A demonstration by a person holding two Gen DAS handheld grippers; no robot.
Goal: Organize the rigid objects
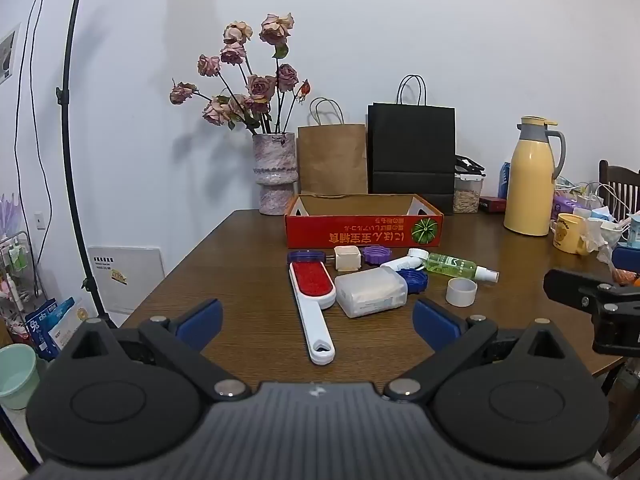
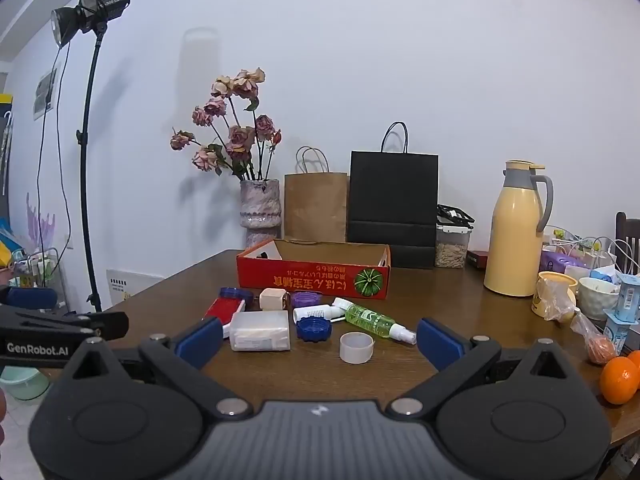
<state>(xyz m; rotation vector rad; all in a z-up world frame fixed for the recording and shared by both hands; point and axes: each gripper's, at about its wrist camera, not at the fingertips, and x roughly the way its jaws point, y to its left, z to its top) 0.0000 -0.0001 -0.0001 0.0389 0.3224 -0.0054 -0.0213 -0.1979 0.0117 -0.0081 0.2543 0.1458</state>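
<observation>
On the surface, small items incl. lint brush lay loose before the empty red box, both tools, left and right, spread apart, nothing held: likely pre-first-pick, next needs a grasp.

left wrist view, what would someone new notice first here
Probably the red cardboard box standing open mid-table, with small items scattered in front of it: a red and white lint brush, a frosted plastic case and a green spray bottle lying on its side. Behind, dried roses in a vase stand against the wall, and the left gripper frames the foreground, wide open and empty.
</observation>
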